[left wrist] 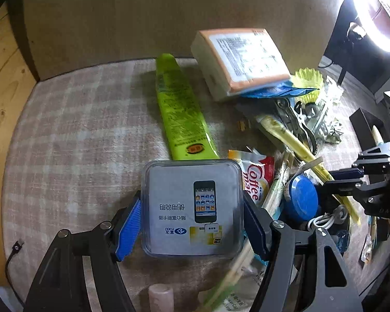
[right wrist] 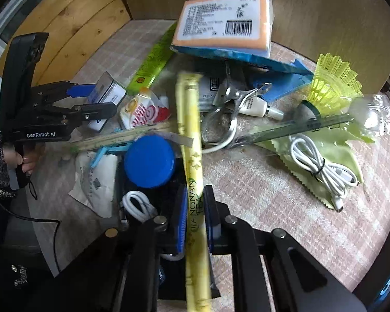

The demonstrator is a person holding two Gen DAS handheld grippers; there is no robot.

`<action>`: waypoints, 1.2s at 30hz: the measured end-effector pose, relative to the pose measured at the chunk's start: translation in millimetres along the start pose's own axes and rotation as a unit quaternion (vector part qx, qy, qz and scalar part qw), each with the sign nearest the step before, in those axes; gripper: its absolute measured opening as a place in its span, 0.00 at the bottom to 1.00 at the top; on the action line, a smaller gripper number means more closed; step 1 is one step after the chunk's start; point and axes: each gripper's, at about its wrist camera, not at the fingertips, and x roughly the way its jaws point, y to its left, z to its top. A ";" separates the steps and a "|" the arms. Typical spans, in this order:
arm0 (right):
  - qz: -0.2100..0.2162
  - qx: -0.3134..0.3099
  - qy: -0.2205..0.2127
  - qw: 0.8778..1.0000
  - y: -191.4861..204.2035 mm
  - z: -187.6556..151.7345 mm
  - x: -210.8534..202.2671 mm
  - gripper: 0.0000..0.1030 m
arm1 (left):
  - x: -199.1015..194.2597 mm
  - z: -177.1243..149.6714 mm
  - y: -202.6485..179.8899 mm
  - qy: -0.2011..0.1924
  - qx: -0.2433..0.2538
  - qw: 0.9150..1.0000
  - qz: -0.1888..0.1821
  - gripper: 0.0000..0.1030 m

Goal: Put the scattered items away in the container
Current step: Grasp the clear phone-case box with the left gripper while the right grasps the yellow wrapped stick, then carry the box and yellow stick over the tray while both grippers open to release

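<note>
While the left gripper has its fingers clamped on a clear card-reader box, the right gripper pinches a yellow tea stick.

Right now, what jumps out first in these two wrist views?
Both grippers are loaded: the left gripper is clamped on a clear square box with a phone leaflet inside, and the right gripper pinches a long yellow tea stick. Behind them lies a dense clutter pile on the checked cloth, topped by an orange-edged tissue pack, with a neon-yellow shuttlecock at its right in the right wrist view.
</note>
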 end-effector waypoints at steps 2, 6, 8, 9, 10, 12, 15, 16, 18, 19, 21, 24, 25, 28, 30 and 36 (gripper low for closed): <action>0.000 0.001 -0.011 1.000 -1.6 -5.8 -9.9 0.11 | -9.1 0.0 2.1 -0.011 -0.004 1.000 0.002 0.66; 0.003 0.014 -0.038 0.999 -4.7 -16.6 -34.9 0.11 | -29.8 -1.0 2.9 -0.031 -0.009 0.999 0.006 0.66; 0.006 0.022 -0.056 0.998 -6.7 -26.9 -53.2 0.11 | -39.3 -1.9 -1.0 -0.040 -0.007 0.999 0.006 0.66; 0.006 0.028 -0.066 0.997 -8.5 -31.4 -62.3 0.11 | -44.3 -2.5 -4.6 -0.045 -0.004 0.999 0.006 0.66; 0.007 0.035 -0.076 0.996 -10.3 -36.4 -71.7 0.11 | -49.4 -3.8 -8.8 -0.049 -0.001 0.999 0.006 0.66; 0.007 0.047 -0.096 0.994 -15.0 -48.2 -92.5 0.11 | -60.6 -4.7 -18.6 -0.057 0.009 0.998 0.003 0.66; 0.005 0.067 -0.121 0.990 -24.4 -62.2 -121.5 0.11 | -75.0 -6.1 -41.6 -0.067 0.027 0.997 -0.004 0.66; 0.001 0.074 -0.131 0.989 -27.1 -68.2 -132.6 0.11 | -80.0 -7.2 -50.2 -0.072 0.033 0.997 -0.009 0.66; -0.003 0.087 -0.147 0.985 -33.2 -80.8 -151.4 0.11 | -85.7 -6.2 -67.5 -0.079 0.046 0.996 -0.020 0.66; -0.007 0.095 -0.156 0.983 -38.0 -90.4 -163.8 0.11 | -88.7 -6.9 -76.7 -0.081 0.052 0.995 -0.025 0.66; -0.016 0.106 -0.168 0.980 -40.0 -98.2 -175.5 0.11 | -93.4 -7.9 -98.2 -0.086 0.066 0.994 -0.034 0.66; -0.035 0.120 -0.189 0.974 -49.1 -118.1 -201.6 0.11 | -100.6 -7.9 -130.9 -0.092 0.084 0.991 -0.050 0.66; -0.044 0.125 -0.196 0.972 -53.3 -126.1 -211.2 0.11 | -101.8 -7.1 -142.0 -0.093 0.090 0.990 -0.057 0.66; -0.076 0.146 -0.214 0.963 -66.5 -151.5 -241.4 0.11 | -102.7 -6.1 -180.3 -0.098 0.113 0.986 -0.079 0.66; -0.091 0.161 -0.221 0.958 -78.9 -167.4 -256.2 0.11 | -102.0 -7.6 -209.6 -0.099 0.131 0.982 -0.097 0.66; -0.136 0.210 -0.226 0.941 -130.8 -229.4 -297.4 0.11 | -95.1 -25.3 -301.8 -0.089 0.190 0.967 -0.144 0.66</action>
